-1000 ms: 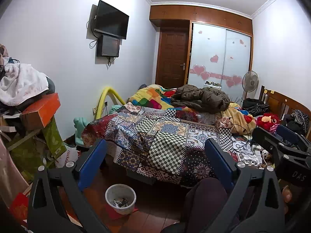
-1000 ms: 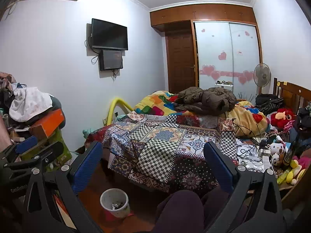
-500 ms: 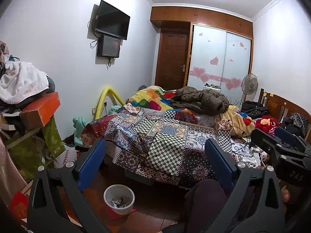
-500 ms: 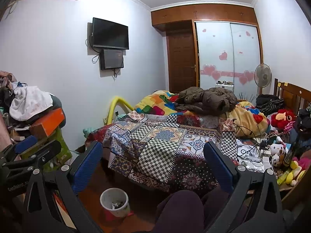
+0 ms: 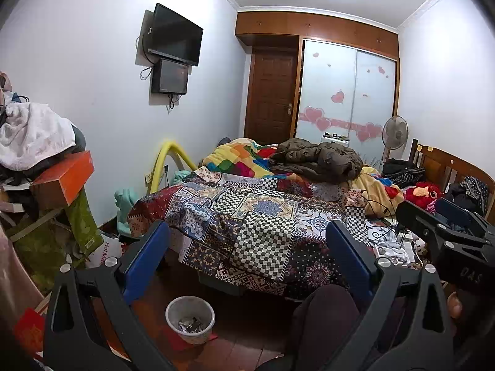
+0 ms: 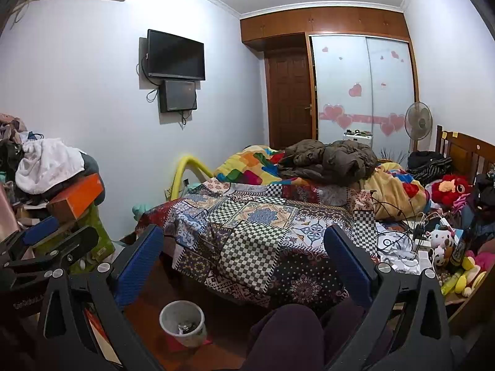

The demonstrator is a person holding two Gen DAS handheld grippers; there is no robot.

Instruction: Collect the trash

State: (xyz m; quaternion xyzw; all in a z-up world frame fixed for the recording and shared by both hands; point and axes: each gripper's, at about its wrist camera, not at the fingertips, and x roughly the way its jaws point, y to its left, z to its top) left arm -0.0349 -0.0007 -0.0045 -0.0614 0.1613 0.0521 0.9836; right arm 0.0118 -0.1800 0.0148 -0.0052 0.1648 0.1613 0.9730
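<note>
- Left wrist view: left gripper [image 5: 247, 259] spread wide, holding nothing; right gripper [image 6: 244, 261] likewise parted and empty.
- Below, on the dark wooden floor [image 5: 247, 318]: white waste bin [image 5: 190, 318] with scraps inside, beside a knee [image 5: 324, 312].
- Beyond: bed [image 5: 263, 216] under patchwork quilt, brown jacket [image 5: 315, 160] heaped on top.
- Left: cluttered stack with orange box [image 5: 66, 179].
- Far: wall-mounted TV [image 5: 176, 40], brown door [image 5: 272, 99], heart-decorated wardrobe [image 5: 346, 99].
</note>
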